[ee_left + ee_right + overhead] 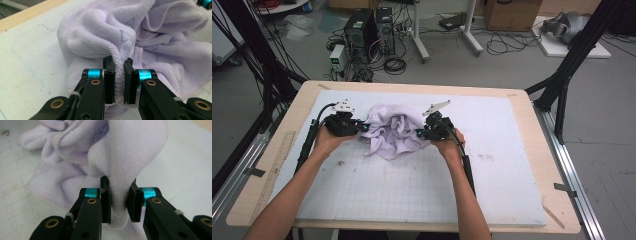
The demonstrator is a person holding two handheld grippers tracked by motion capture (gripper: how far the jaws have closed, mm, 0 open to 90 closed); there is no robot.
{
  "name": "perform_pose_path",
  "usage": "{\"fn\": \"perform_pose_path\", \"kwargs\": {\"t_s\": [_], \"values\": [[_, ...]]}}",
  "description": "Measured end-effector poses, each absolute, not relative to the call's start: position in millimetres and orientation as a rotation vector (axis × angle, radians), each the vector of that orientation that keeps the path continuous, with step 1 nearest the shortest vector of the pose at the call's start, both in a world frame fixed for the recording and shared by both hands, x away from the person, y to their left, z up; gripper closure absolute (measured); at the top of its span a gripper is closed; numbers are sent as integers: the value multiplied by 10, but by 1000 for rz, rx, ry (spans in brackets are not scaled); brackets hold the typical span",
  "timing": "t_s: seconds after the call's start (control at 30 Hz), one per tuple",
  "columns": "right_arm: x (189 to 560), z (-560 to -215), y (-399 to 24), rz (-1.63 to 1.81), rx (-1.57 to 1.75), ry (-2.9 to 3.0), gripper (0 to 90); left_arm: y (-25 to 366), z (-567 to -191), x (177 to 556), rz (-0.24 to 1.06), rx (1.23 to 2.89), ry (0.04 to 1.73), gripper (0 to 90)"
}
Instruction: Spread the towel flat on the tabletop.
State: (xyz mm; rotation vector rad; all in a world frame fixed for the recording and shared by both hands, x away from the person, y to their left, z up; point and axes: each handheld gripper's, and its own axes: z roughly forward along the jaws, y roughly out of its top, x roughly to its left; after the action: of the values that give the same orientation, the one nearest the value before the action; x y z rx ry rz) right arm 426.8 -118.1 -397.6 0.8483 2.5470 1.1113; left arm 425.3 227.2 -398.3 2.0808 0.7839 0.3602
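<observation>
We see a crumpled lilac towel lying on the white gridded mat, between 2 grippers. The left gripper has its jaws nearly together, pinching a gathered, stitched edge of the cloth. The right gripper has its jaws a little wider, squeezing a thicker fold on the towel's opposite side.

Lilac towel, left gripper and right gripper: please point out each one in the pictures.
lilac towel (pixel 394 131): high view, middle of the crumpled cloth.
left gripper (pixel 119 82): left gripper view, midway between its jaws.
right gripper (pixel 119 203): right gripper view, midway between its jaws.
</observation>
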Motion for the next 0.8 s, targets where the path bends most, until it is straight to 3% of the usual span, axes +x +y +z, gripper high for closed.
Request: {"fn": "perform_pose_path", "kwargs": {"t_s": [0.33,0.67,0.8], "values": [[4259,-3803,-1584,1084,900,2406,766,2281,-3968,4272,383,2035,770,817],[4399,-3895,-1689,1031,950,2322,762,2231,-4060,4356,401,1987,769,815],[4437,-3940,-1714,1042,951,2322,718,2227,-4088,4382,408,1976,772,809]]}}
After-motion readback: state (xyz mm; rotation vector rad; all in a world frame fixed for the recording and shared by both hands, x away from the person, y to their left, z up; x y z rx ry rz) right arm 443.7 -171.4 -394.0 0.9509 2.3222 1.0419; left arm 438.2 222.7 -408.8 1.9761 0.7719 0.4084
